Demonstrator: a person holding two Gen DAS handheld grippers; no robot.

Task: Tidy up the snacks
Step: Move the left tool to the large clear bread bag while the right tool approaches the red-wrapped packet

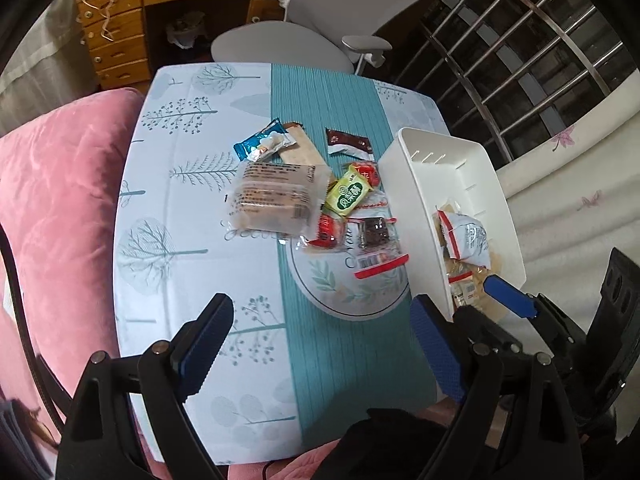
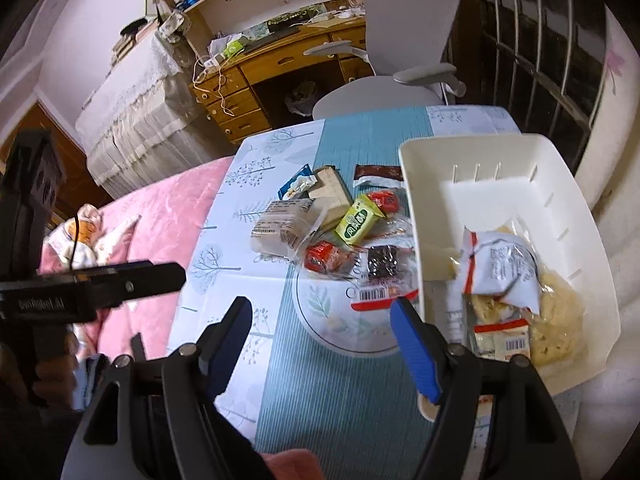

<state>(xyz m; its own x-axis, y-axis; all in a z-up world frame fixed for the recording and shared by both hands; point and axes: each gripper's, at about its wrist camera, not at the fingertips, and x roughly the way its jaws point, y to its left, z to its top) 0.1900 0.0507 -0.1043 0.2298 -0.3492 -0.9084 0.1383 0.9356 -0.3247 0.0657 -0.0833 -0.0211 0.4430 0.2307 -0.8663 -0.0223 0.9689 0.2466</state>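
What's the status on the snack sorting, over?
Left gripper and right gripper open, empty. Bin holds a few packets; snack pile on the table. Nothing in the way.

Near half of table (image 1: 168, 240) bare, open approach; snack pile (image 1: 304, 200) crowds centre; white bin (image 1: 452, 152) walls off right side, half filled with packets (image 2: 504, 272); chair (image 1: 320, 36) blocks far edge.

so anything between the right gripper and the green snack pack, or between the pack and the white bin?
Nothing visible. The right gripper is open over bare table runner, short of the green snack pack. The white bin stands beside the pile, open-topped.
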